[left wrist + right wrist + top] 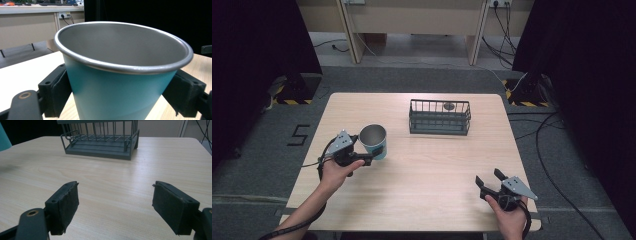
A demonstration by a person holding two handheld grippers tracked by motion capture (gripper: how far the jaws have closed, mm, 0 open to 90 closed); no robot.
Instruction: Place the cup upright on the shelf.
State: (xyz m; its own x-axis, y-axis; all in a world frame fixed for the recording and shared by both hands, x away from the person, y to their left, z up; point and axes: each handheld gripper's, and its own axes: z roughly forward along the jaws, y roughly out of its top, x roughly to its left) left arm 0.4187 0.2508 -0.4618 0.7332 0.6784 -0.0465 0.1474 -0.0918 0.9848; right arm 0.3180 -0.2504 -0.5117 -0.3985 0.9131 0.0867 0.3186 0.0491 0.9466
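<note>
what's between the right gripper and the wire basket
Nothing: in the right gripper view, bare wooden table runs from the open right gripper to the wire basket. The high view shows the same; the cup sits off to the side.

You can read one sign: a black numeral "5" (pixel 298 135) marked on the grey carpeted floor (pixel 257 150), just left of the light wooden tabletop (pixel 422 170) in the high view. You find no readable label on anything standing on that tabletop.
</note>
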